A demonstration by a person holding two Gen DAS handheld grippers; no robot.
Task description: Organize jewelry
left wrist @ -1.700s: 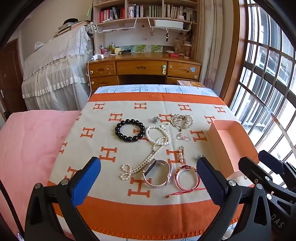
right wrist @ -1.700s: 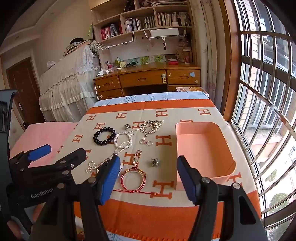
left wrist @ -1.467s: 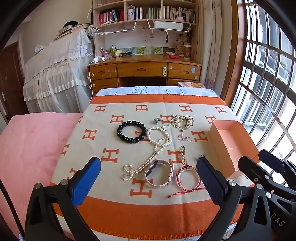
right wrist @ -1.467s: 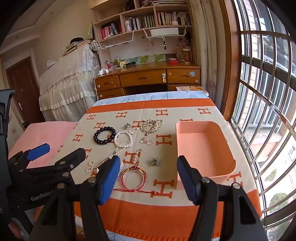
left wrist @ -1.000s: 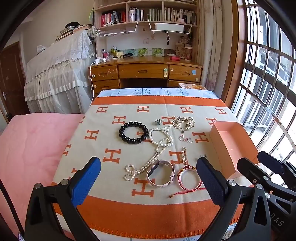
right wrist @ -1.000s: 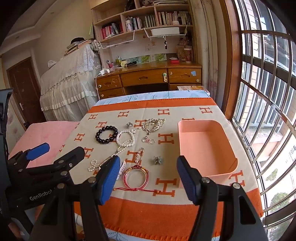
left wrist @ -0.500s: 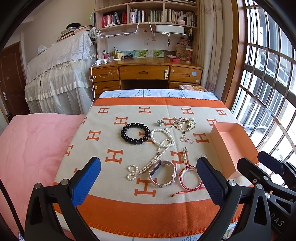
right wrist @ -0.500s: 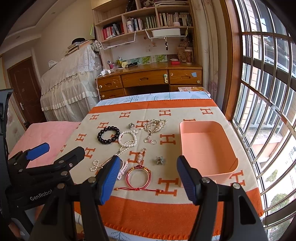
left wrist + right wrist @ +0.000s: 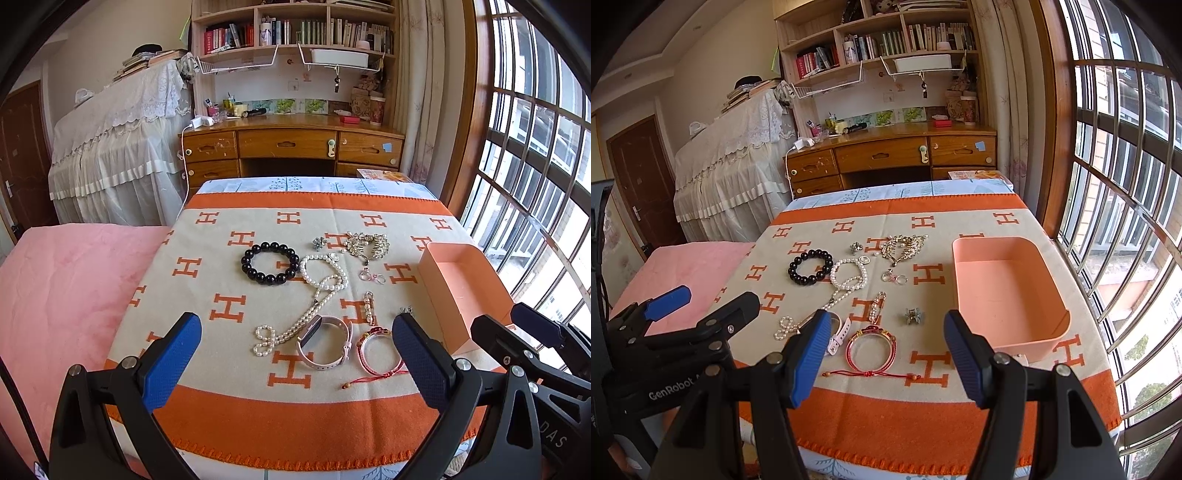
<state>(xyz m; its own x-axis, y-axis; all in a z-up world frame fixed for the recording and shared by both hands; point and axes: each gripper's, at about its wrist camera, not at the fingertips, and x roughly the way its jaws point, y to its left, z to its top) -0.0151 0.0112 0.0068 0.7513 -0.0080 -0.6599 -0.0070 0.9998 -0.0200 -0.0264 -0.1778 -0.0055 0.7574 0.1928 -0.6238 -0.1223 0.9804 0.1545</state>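
Observation:
Jewelry lies on an orange and beige blanket (image 9: 221,280): a black bead bracelet (image 9: 270,262), a pearl necklace (image 9: 317,291), a pink watch (image 9: 325,345), a red cord bracelet (image 9: 376,350), a gold brooch (image 9: 367,243), small rings (image 9: 372,275) and a small clip (image 9: 914,315). An empty pink box (image 9: 1004,291) sits at the right. My left gripper (image 9: 295,358) is open above the near edge, over the watch. My right gripper (image 9: 886,354) is open over the red cord bracelet (image 9: 871,349). Both are empty.
A pink bed surface (image 9: 66,288) lies left of the blanket. A wooden desk (image 9: 291,144) with shelves stands behind. A barred window (image 9: 1126,184) runs along the right side. A covered piece of furniture (image 9: 118,147) stands at the back left.
Both grippers have drifted slightly back and up, so the jewelry sits a little lower and farther in view. Both stay open and nothing on the blanket has moved.

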